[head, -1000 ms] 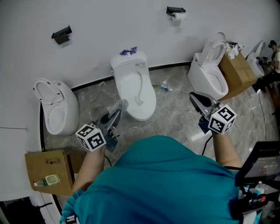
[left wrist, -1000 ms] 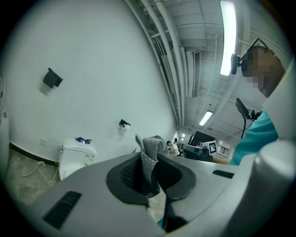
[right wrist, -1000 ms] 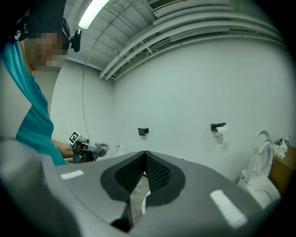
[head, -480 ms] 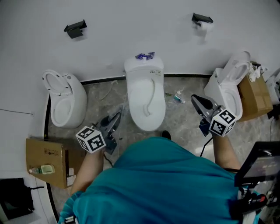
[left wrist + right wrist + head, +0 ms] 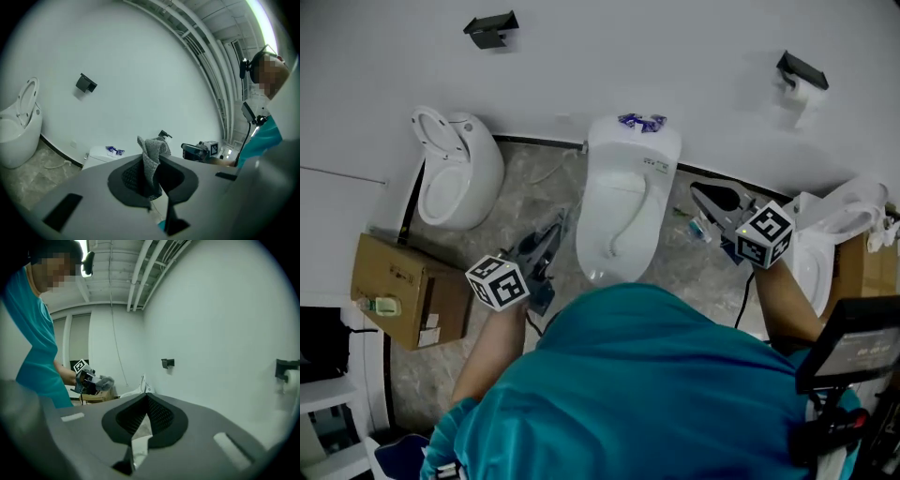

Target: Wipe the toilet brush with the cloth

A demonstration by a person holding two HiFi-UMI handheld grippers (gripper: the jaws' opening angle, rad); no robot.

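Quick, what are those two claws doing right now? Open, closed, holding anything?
Left claw: closed on a grey cloth.
Right claw: closed, with nothing between its jaws.

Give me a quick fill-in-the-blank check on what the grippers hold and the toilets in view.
1. The left gripper is shut on a grey ____.
2. The right gripper is shut, with ____ between its jaws.
3. ____ toilets stand along the wall.
4. The purple item lies on the ____ toilet's tank.
Missing words: cloth; nothing; three; middle.
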